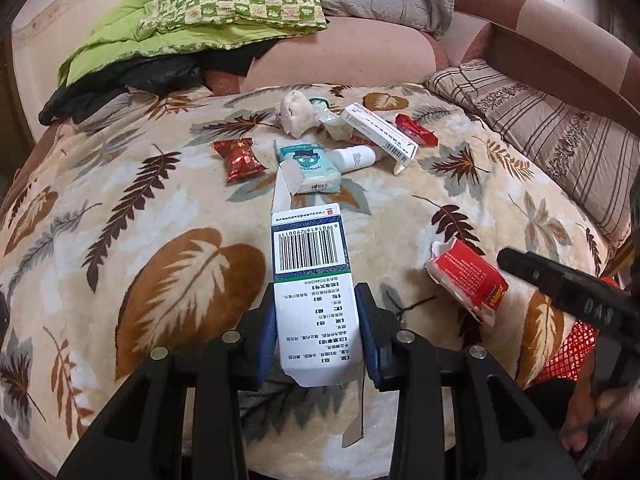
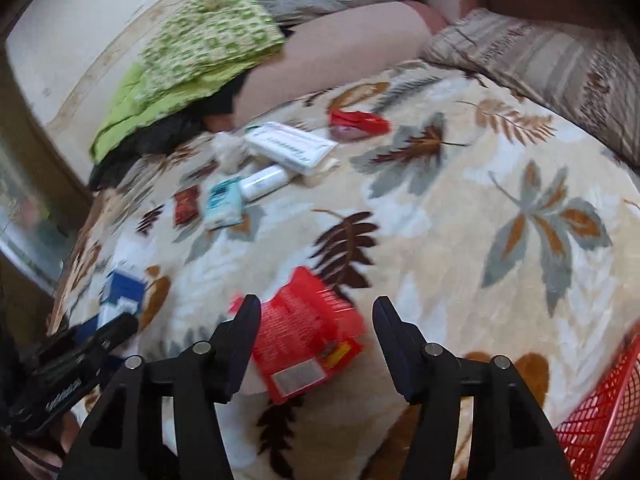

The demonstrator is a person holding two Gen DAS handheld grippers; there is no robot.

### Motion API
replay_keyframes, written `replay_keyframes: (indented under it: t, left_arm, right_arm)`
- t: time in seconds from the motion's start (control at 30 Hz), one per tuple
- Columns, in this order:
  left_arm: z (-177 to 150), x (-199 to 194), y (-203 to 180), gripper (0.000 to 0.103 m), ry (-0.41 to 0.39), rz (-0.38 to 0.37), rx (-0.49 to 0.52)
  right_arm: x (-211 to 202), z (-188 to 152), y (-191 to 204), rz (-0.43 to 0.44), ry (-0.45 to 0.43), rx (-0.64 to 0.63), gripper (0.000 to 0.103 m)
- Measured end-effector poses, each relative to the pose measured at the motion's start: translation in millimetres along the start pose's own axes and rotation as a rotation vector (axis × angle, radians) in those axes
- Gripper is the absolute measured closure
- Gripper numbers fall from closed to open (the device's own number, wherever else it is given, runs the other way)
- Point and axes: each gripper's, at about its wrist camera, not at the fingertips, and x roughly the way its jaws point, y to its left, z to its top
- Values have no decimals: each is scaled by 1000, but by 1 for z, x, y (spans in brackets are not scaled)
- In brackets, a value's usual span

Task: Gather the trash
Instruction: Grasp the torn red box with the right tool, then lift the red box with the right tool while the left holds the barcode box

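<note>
Leaf-print blanket [image 1: 168,264]: left tool [image 1: 318,336] grips 1 white box [image 1: 308,276]; 2 red wrappers [image 1: 239,159].

— What's in your left gripper [image 1: 319,334]?
— I've clamped a white barcoded carton [image 1: 310,280] between both fingers.
— Anything nearby?
— A torn red box [image 1: 466,280] to the right; a red mesh basket [image 1: 568,354] near right.

Blanket [image 1: 120,208]: plush cloth, matt. Carton [image 1: 308,248]: printed paperboard, smooth. Candy wrapper [image 1: 239,159]: glossy foil. Basket [image 2: 600,420]: red plastic mesh.
</note>
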Motion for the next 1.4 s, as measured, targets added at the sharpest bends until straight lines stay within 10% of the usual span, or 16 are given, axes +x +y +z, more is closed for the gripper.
replay_keyframes:
  t: [0.27, 0.37, 0.47, 0.9, 1.4]
  left_arm:
    - [-5, 4, -2, 68, 18, -25, -2]
    - [-6, 4, -2, 68, 20, -26, -7]
    - [-8, 3, -2, 68, 15, -20, -4]
    - [-7, -6, -1, 68, -32, 18, 14]
    - [-9, -2, -1, 68, -20, 28, 19]
  right_arm:
    - [41, 0, 11, -22, 208, -53, 39]
    - [43, -7, 27, -22, 210, -140, 81]
    - [33, -13, 42, -36, 146, -221, 86]
    - [-14, -9, 34, 3, -103, -152, 88]
    - [6, -11, 38, -32, -5, -180, 82]
